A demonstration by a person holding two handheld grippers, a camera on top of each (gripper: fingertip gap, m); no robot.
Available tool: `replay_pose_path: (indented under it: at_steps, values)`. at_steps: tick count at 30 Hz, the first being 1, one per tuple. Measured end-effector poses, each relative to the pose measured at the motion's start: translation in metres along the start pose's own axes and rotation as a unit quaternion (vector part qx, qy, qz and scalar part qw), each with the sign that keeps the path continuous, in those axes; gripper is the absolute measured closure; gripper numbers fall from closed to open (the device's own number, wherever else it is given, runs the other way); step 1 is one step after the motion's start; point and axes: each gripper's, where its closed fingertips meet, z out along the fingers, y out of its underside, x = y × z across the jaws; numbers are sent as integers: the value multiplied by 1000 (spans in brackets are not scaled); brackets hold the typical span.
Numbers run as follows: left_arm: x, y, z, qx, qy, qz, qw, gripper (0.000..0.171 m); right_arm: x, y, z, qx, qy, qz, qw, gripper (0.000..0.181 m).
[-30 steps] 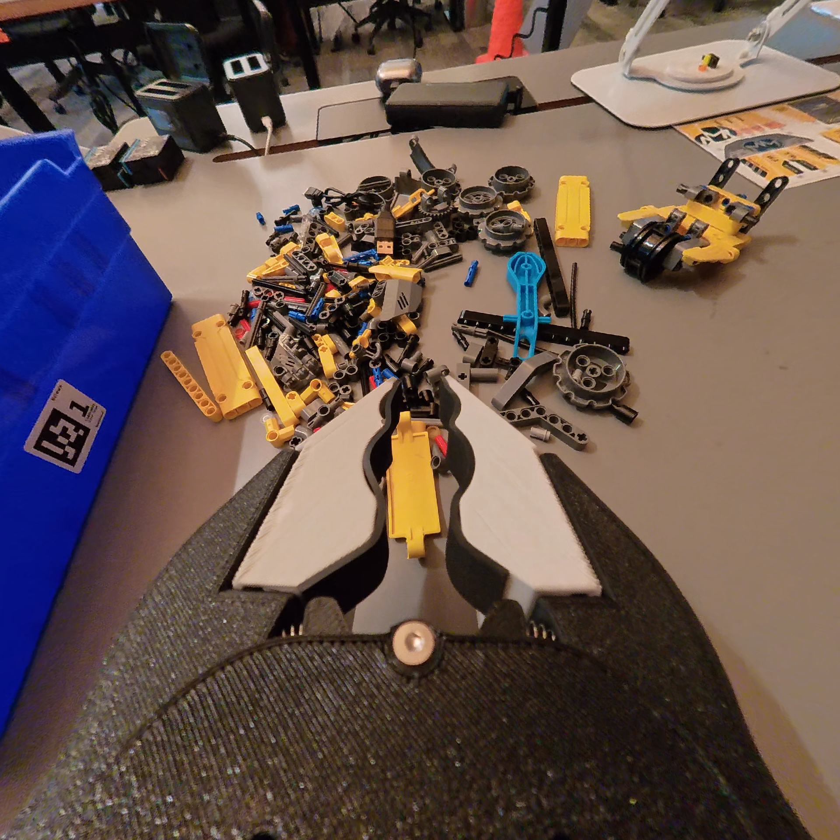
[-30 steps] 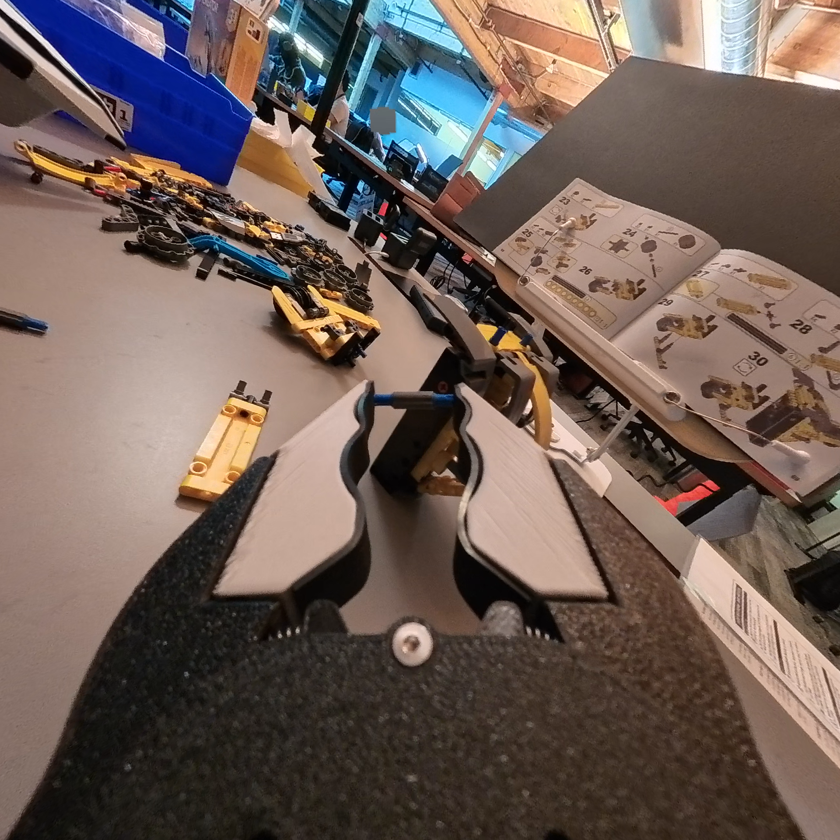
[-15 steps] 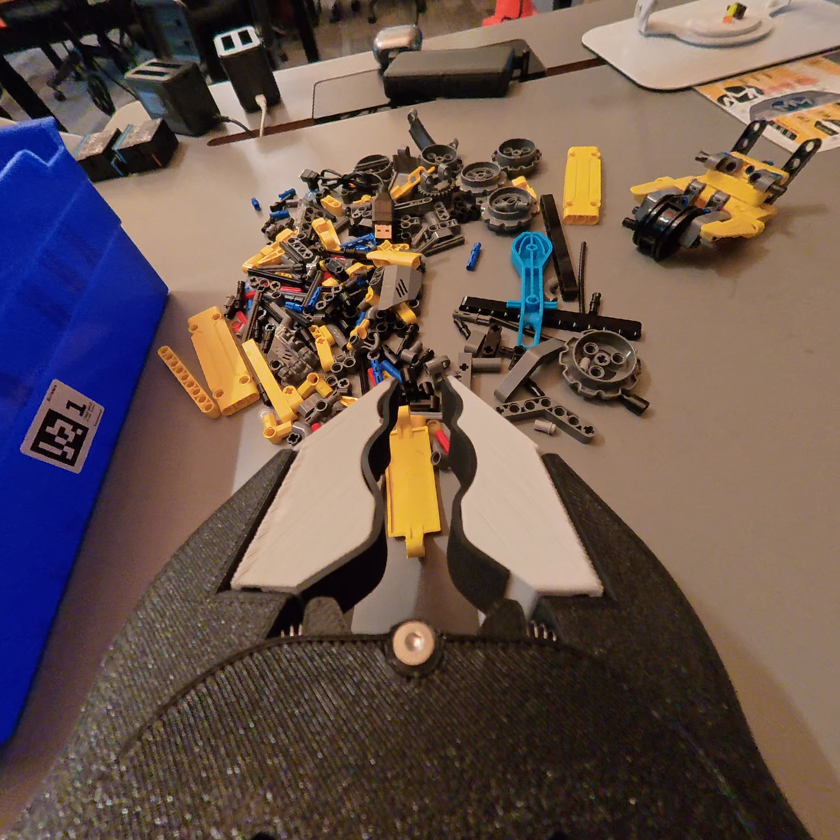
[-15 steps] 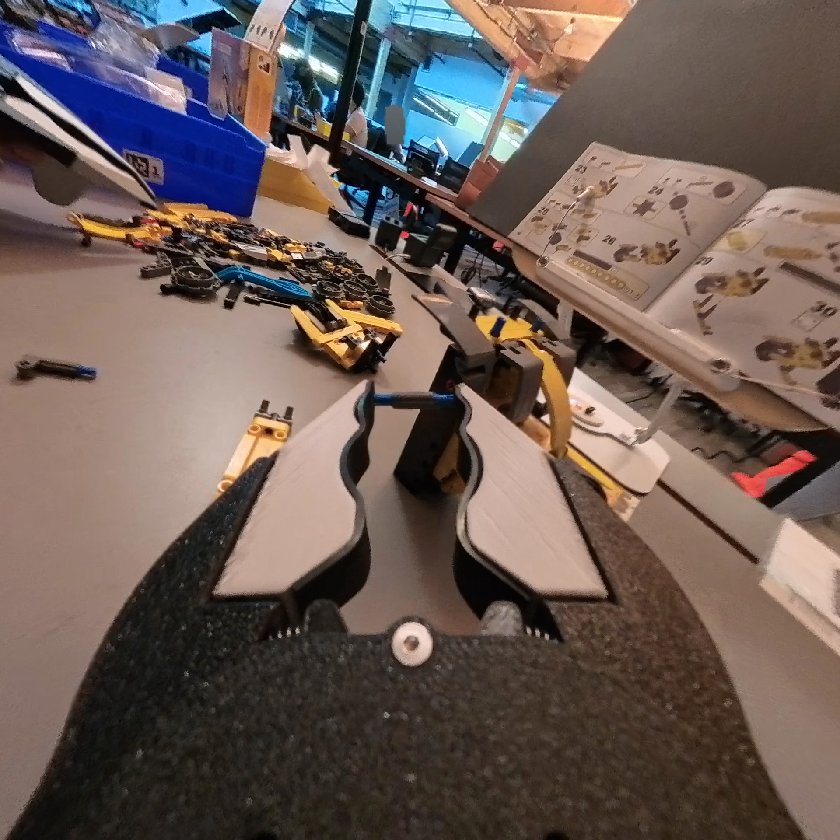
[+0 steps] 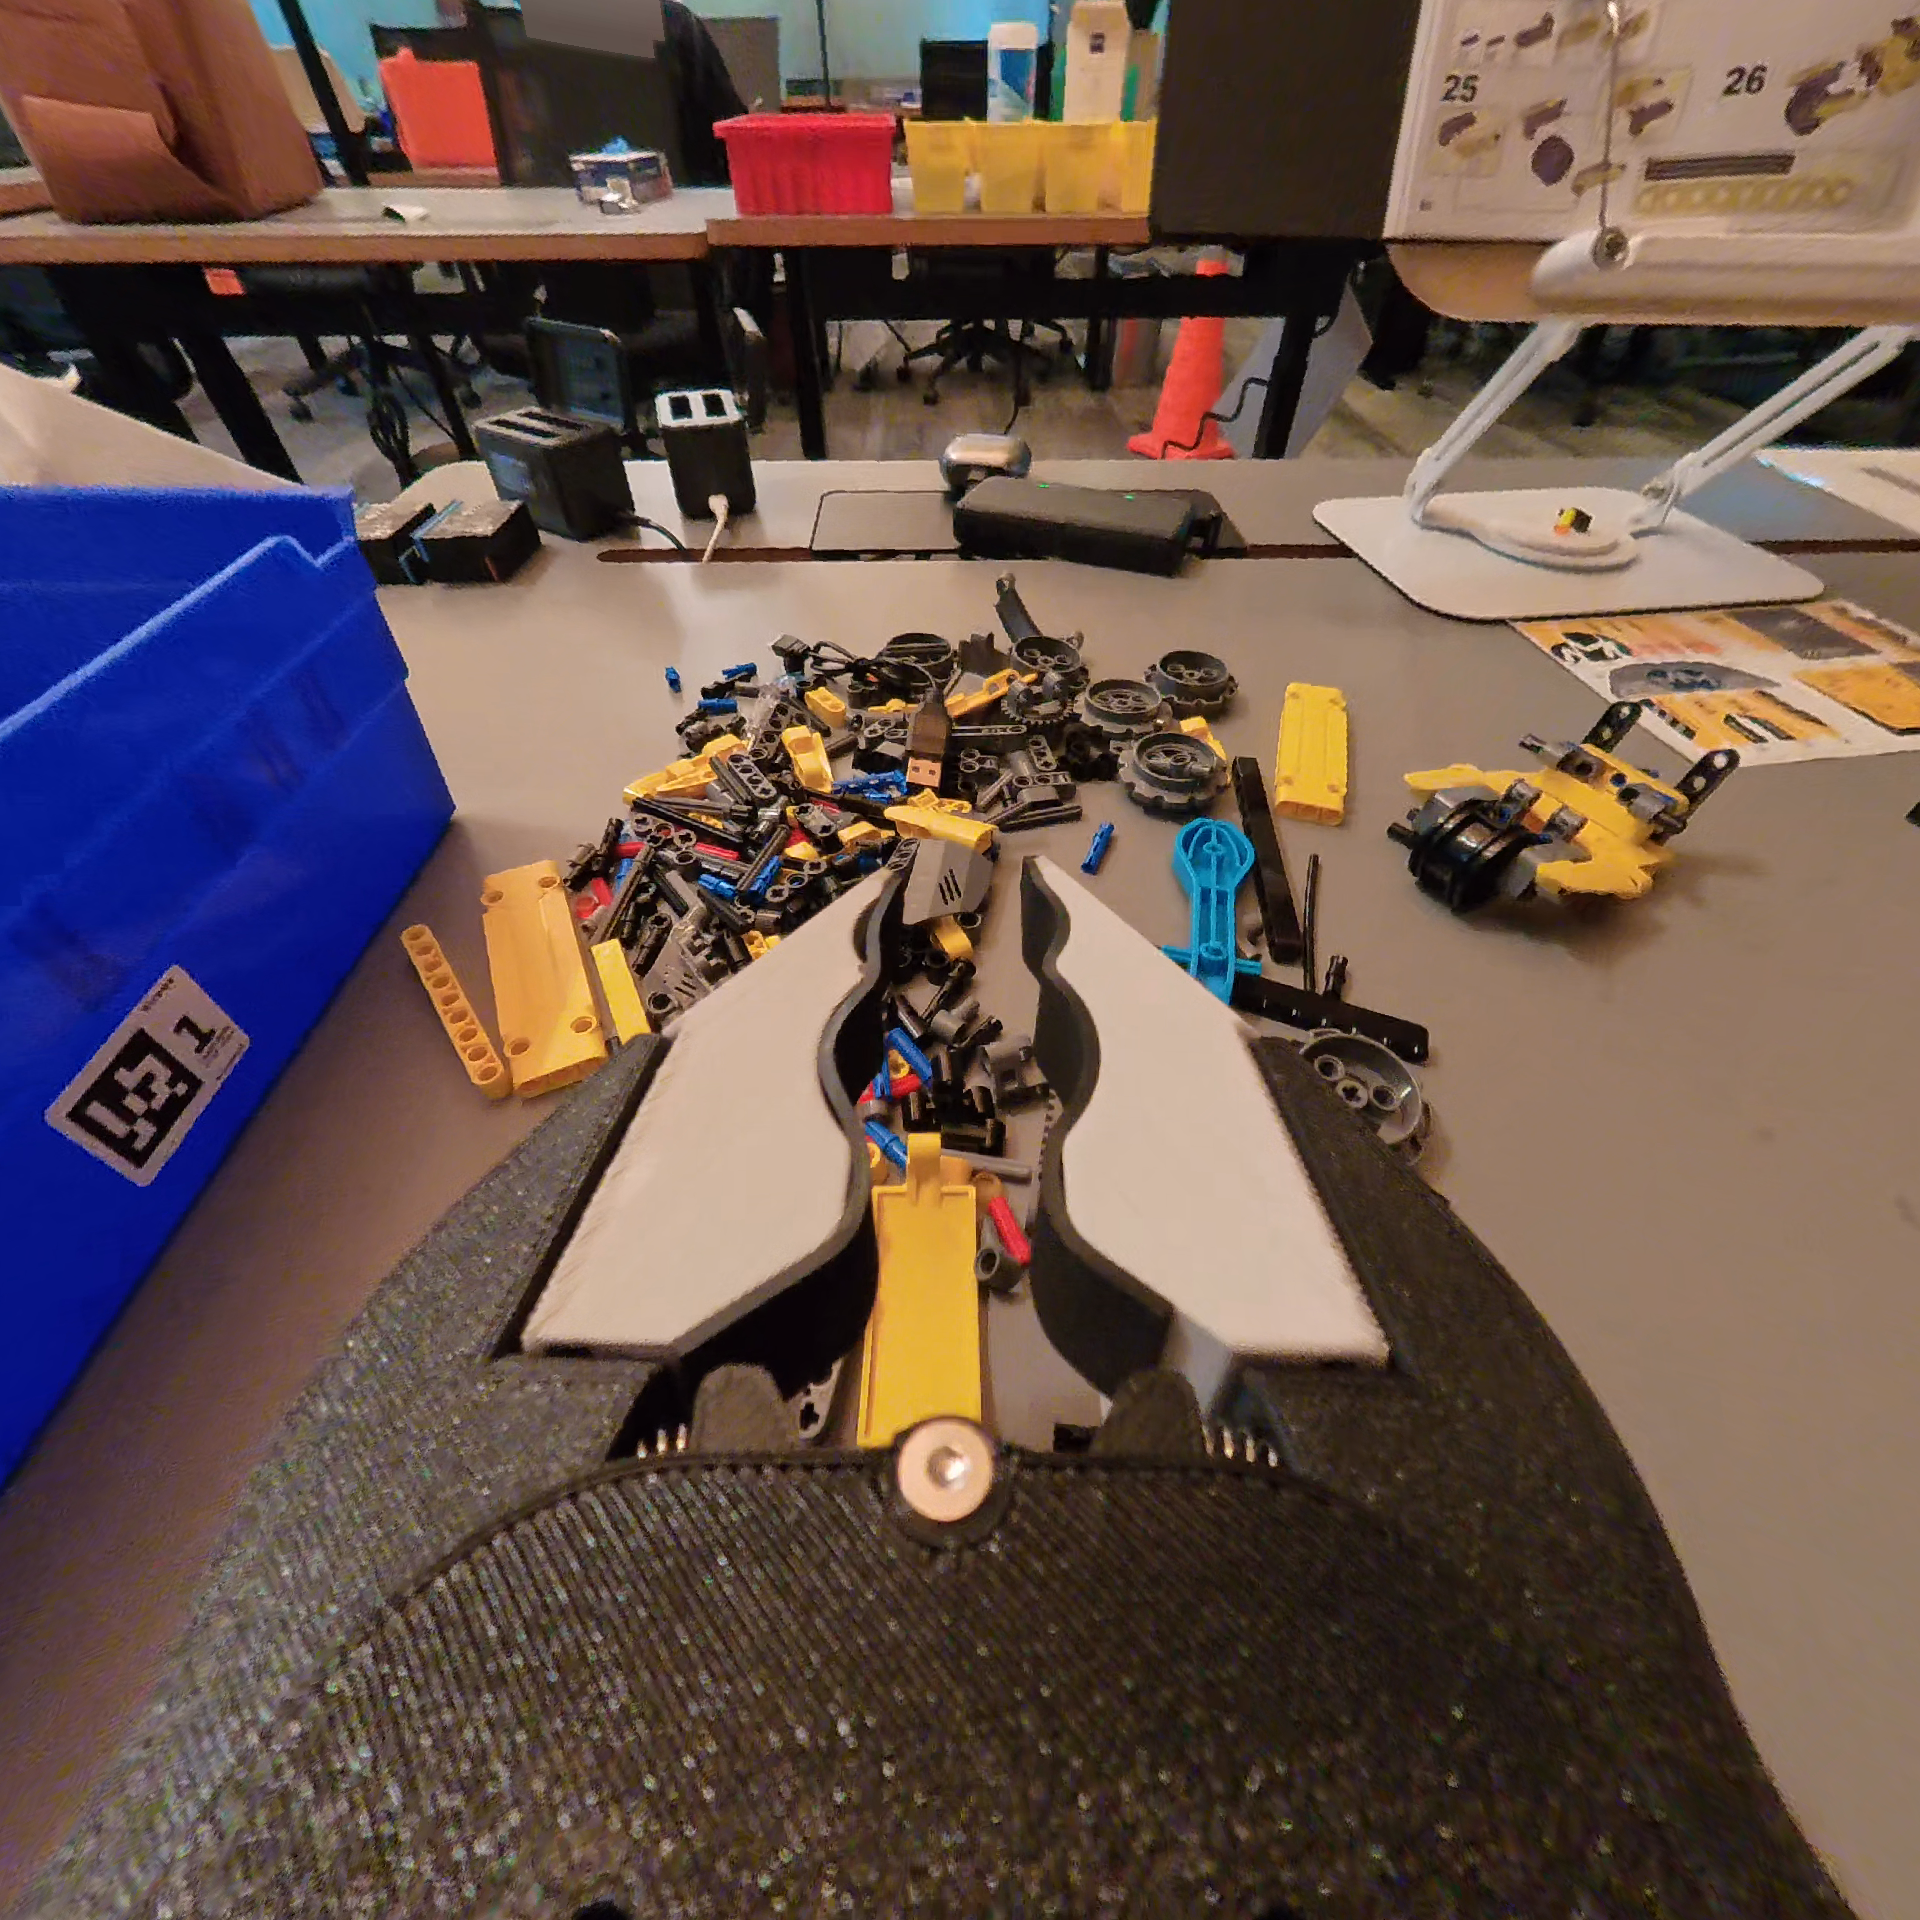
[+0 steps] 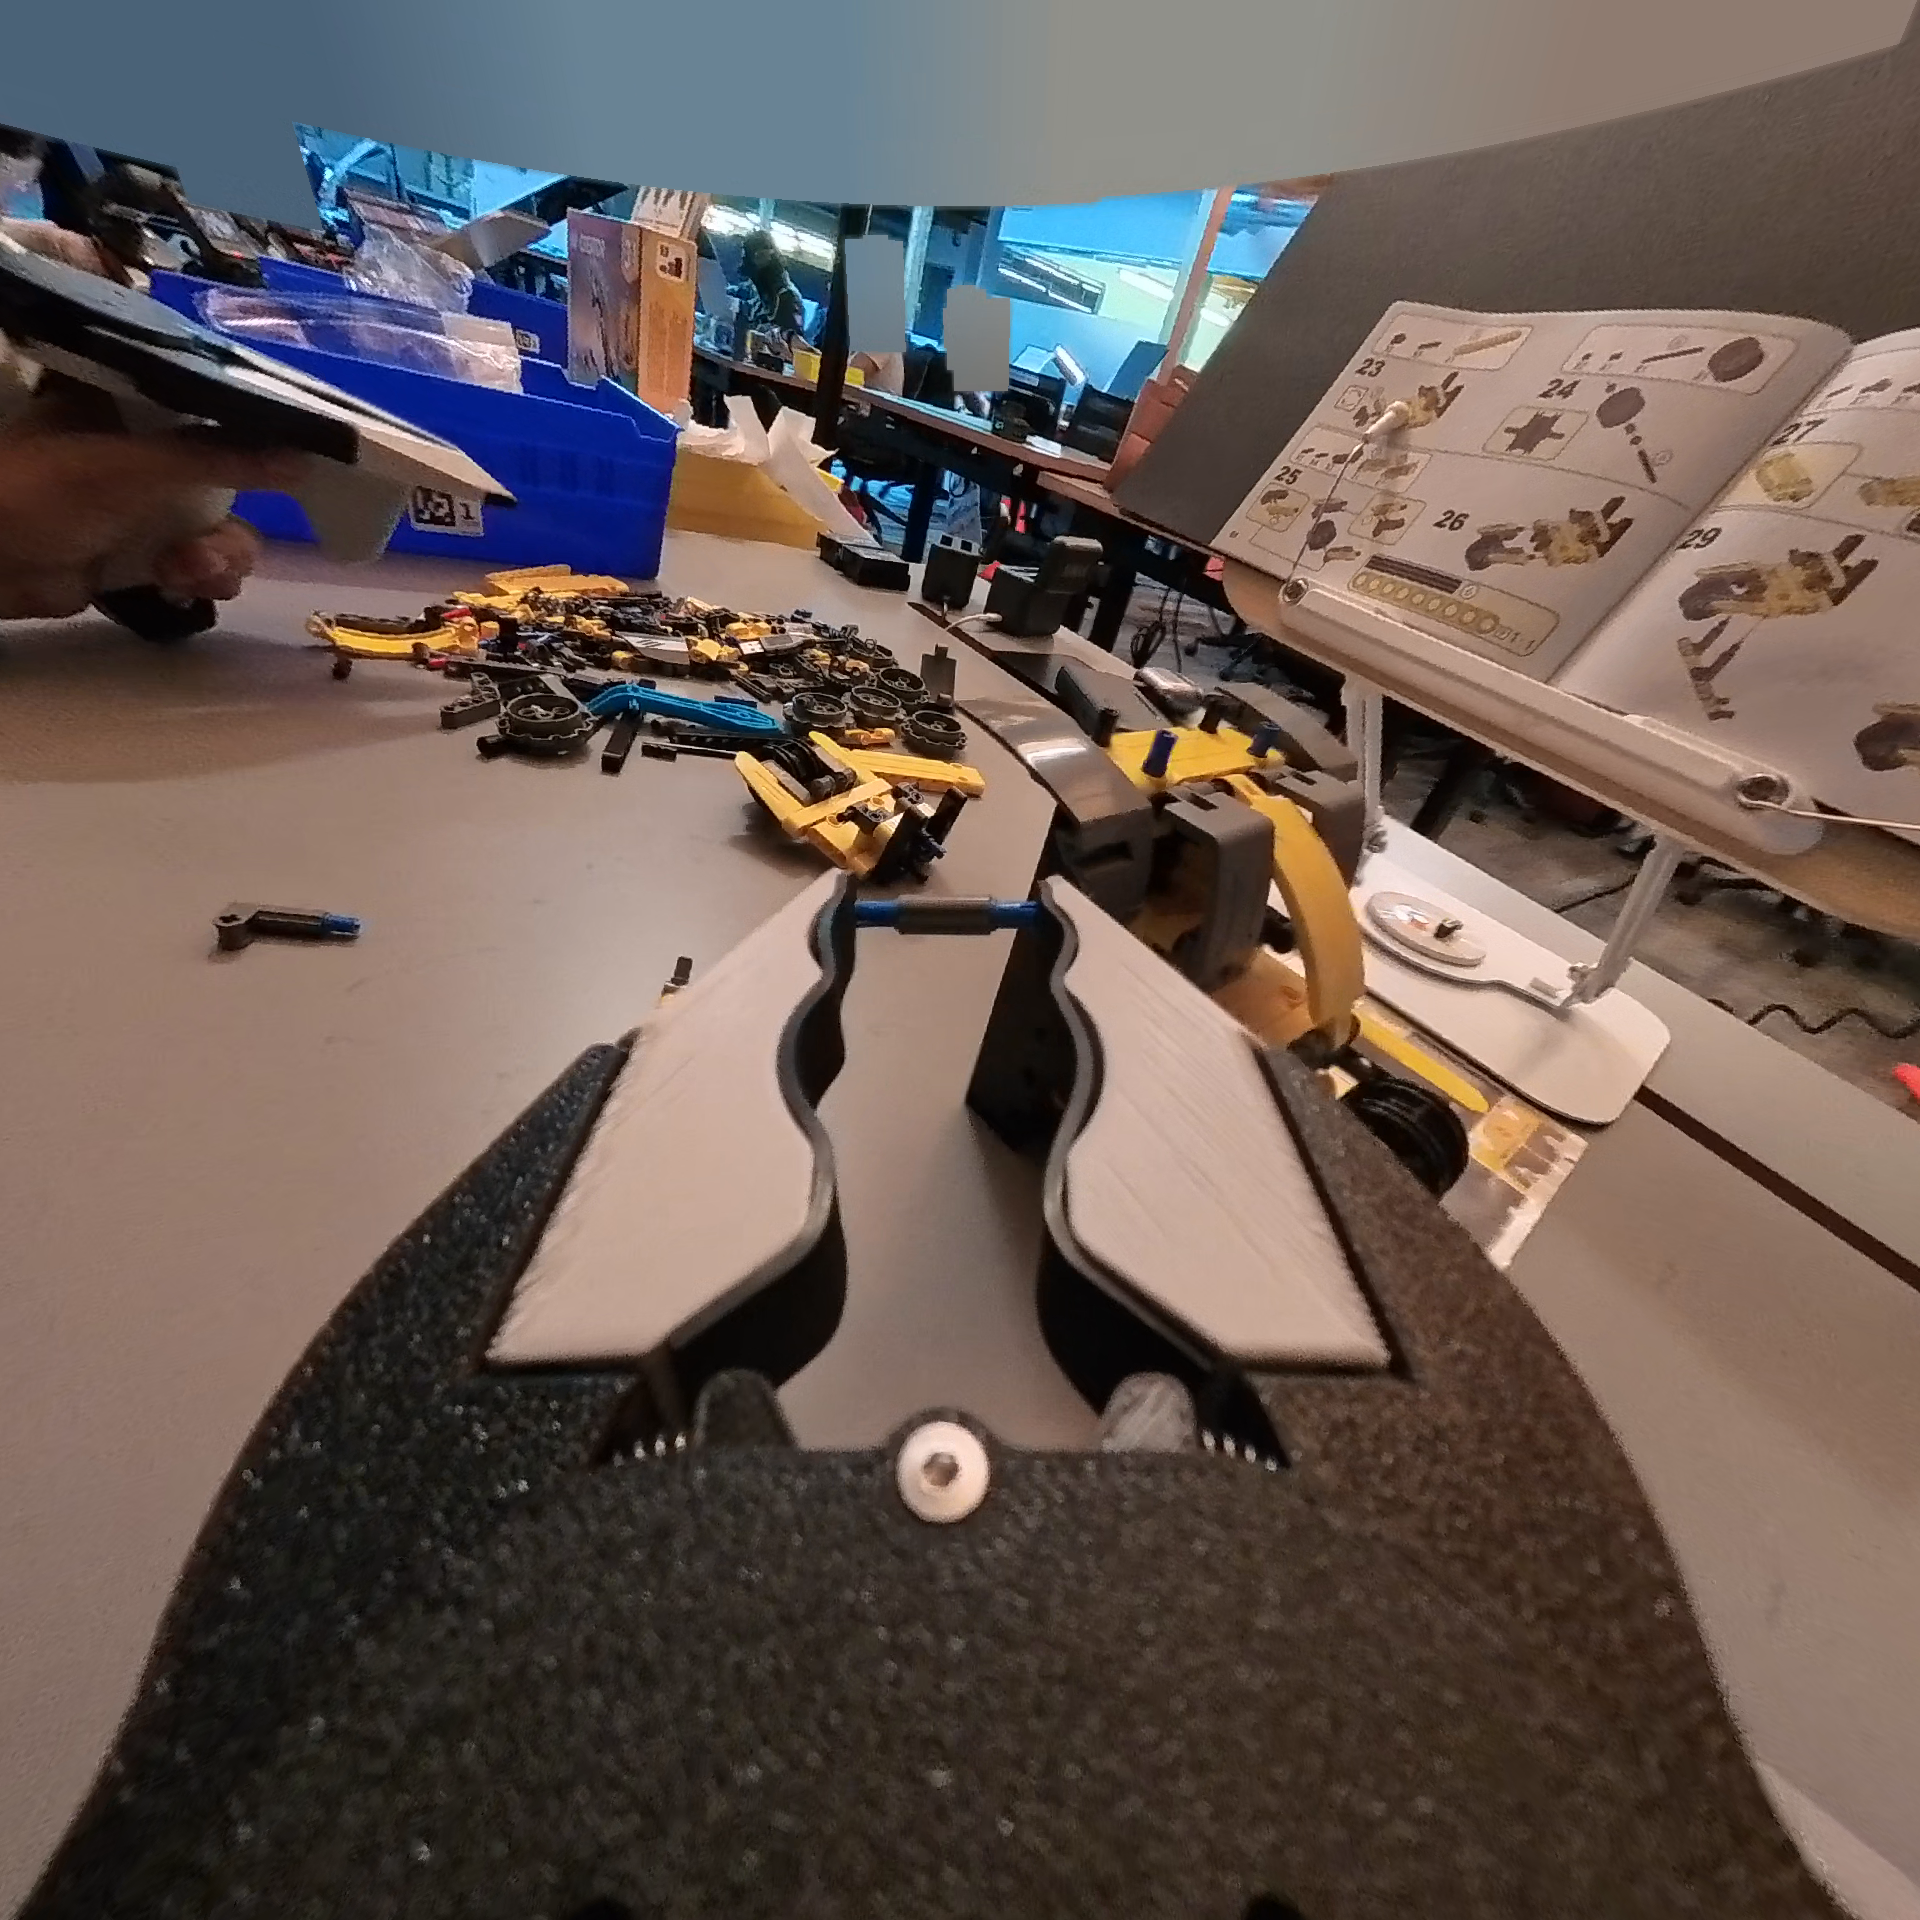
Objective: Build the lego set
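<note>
My left gripper [image 5: 956, 878] is open and empty, held above a pile of small yellow, black, grey and blue building pieces [image 5: 831, 821] on the grey table [image 5: 1558, 1143]. A flat yellow panel [image 5: 920, 1288] lies on the table under the gap between its fingers, near their base. In the right wrist view the left gripper [image 6: 416, 478] hangs clear above the table. My right gripper [image 6: 940, 914] is shut on a thin blue axle with a black sleeve [image 6: 940, 916], pinched crosswise at the fingertips. Just right of it stands a partly built yellow and black model [image 6: 1205, 862].
A blue bin [image 5: 187, 831] stands at the left. A small yellow and black sub-assembly [image 5: 1538, 831] lies right of the pile. An open instruction booklet [image 6: 1558, 468] rests on a white stand [image 6: 1538, 1018]. A loose black pin [image 6: 286, 923] lies alone on the table. One gripper's finger ends stand about 40 cm off the other's.
The left gripper has lifted and tilted up, so the yellow panel now shows lower, near the finger bases. The right gripper has swung round with the axle still in its tips.
</note>
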Motion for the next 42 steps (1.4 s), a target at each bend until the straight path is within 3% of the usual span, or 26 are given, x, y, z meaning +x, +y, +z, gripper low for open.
replay_pose_path:
  at_steps: [9,42]
  values:
    - [-5,6,6,-25,-23,2,999,156,-1,-2,-4,13,-12,8,1000,148]
    - [-1,19,16,-73,3,-6,997,153,-2,-2,-5,15,-16,4,1000,147]
